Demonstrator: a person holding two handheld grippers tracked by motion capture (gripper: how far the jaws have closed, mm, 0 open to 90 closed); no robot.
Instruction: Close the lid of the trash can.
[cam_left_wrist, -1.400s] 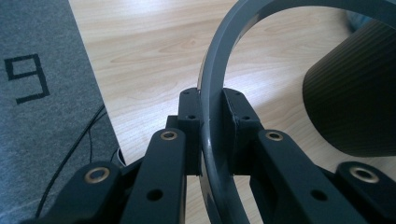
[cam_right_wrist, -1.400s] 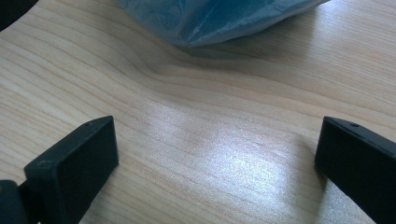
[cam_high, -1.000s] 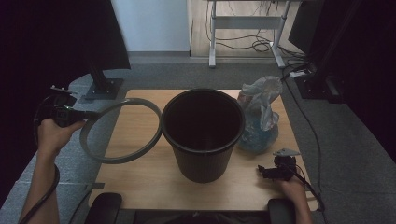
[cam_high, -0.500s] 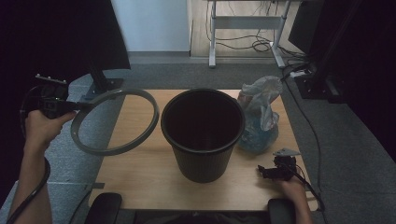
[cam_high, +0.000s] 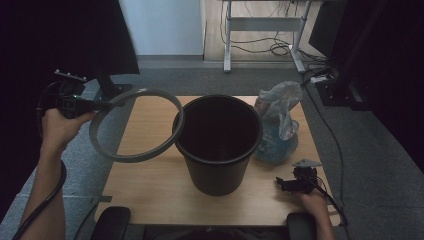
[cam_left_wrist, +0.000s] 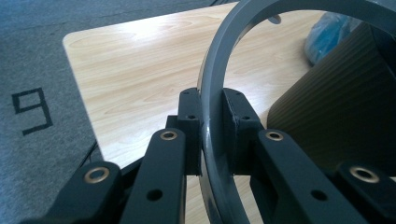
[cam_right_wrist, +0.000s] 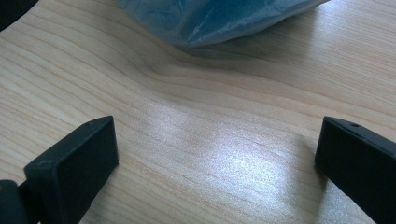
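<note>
A dim room with a wooden table

The table (cam_high: 150, 200) stands on grey carpet (cam_high: 380, 165); a metal desk frame (cam_high: 260, 25) and cables (cam_high: 280, 49) sit by the pale wall (cam_high: 160, 25).

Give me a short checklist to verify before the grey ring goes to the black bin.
1. Left tongs shut on the grey ring: ok.
2. Ring lifted off the table: ok.
3. Black bin upright, mouth open: ok.
4. Blue plastic bag apart from the bin's rim: cannot tell.
5. Right tongs open, nothing between them, low over the table: ok.
</note>
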